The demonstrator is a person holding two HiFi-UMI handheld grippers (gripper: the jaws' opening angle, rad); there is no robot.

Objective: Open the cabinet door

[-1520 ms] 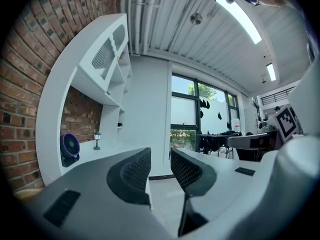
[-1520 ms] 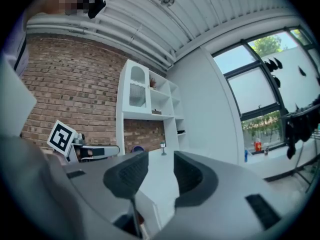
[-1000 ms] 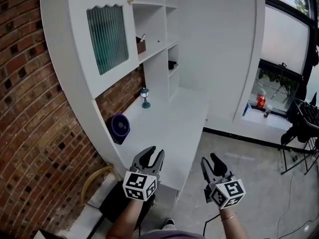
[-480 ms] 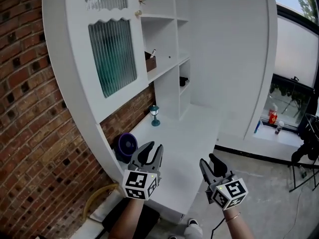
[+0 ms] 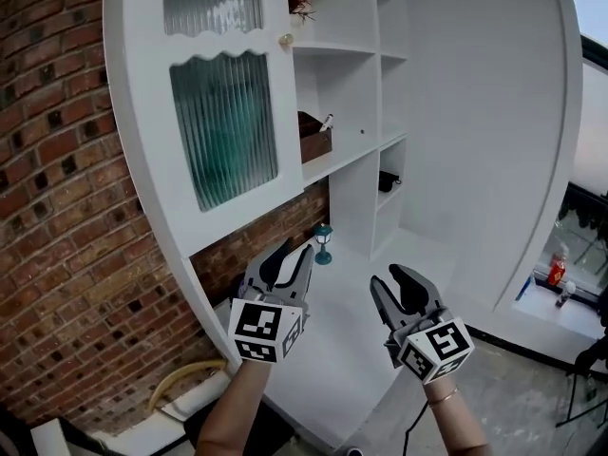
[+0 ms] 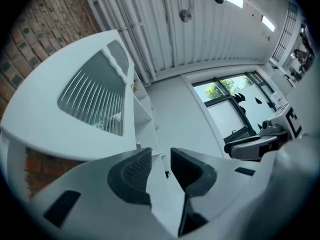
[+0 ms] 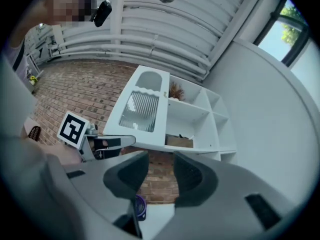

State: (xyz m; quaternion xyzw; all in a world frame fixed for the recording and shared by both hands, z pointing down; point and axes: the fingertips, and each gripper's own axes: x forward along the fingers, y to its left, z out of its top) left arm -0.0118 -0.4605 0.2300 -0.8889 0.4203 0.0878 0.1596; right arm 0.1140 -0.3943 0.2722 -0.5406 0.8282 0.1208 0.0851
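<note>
White door (image 5: 225,126) seemingly shut; left gripper (image 5: 296,249), right gripper (image 5: 389,276) upturned.

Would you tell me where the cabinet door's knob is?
Head view, upper middle: knob on the ribbed-glass door's right edge, beside the open shelves.

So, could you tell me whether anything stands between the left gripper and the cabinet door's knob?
Nothing visible does. The left gripper, jaws apart and empty, sits below the closed cabinet door, with only open air up to its knob.

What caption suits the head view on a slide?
Open left gripper and open right gripper face the closed ribbed-glass cabinet door.
</note>
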